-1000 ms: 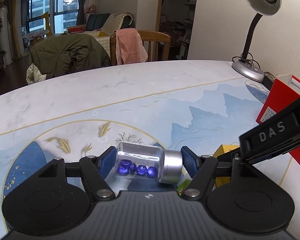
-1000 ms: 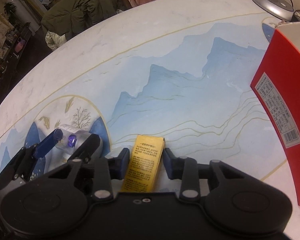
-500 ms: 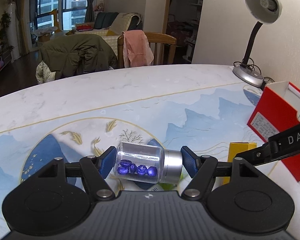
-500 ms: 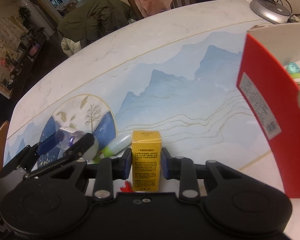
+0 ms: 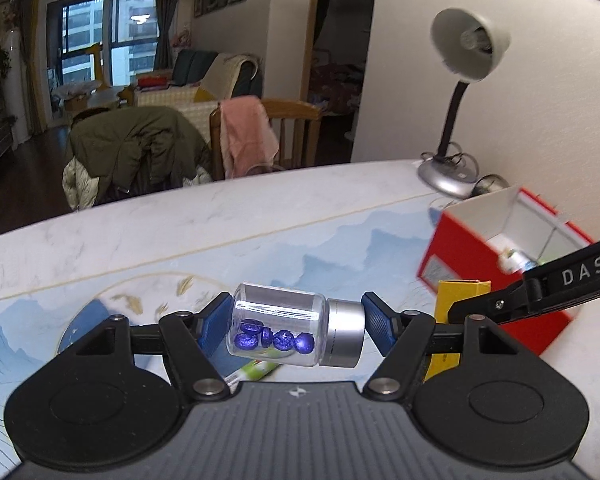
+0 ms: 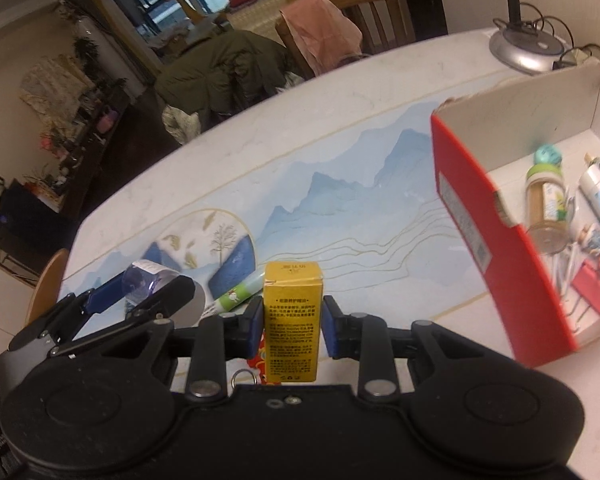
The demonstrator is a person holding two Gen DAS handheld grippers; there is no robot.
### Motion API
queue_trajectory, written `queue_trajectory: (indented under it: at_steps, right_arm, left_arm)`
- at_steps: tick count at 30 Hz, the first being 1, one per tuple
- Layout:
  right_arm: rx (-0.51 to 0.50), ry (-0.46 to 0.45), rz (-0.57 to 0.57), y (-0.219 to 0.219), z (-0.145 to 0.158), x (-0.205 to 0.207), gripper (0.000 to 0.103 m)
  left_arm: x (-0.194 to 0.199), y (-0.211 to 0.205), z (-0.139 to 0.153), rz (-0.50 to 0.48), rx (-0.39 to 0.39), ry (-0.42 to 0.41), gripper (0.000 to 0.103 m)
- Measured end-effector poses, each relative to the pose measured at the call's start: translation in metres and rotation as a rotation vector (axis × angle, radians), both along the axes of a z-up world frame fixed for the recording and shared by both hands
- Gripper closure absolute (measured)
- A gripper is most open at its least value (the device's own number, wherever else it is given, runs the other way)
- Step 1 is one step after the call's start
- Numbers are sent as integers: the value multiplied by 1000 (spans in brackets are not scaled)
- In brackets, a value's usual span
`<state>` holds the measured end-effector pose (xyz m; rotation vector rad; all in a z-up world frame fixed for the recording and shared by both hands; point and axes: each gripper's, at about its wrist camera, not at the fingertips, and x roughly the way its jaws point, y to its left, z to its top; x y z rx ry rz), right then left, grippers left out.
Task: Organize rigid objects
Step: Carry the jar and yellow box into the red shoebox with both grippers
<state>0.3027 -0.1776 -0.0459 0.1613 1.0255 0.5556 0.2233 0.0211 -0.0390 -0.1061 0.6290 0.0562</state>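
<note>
while the left gripper (image 5: 296, 320) clamps a sideways jar (image 5: 278, 324), the right gripper (image 6: 291, 326) clamps an upright yellow box (image 6: 293, 326).

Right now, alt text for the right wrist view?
The right gripper holds a yellow carton upright above a painted table; an open red box of small items sits right, the left gripper with a jar left.

Desk lamp (image 5: 466, 46), wooden chair (image 5: 296, 128), pink cloth (image 5: 246, 132), olive jacket (image 5: 136, 140)

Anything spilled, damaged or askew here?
No spill. The red box's near rim has a torn notch. The vial lies sideways in the left gripper; a green tube remains on the table.
</note>
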Motion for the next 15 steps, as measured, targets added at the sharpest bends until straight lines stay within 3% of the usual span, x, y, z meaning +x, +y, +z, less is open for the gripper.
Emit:
queue_trajectory:
  at_steps: [15]
  right_arm:
    - [67,-99,2,-93,50,18,75]
  left_arm:
    - [27,-94,63,-79,25,-29,33]
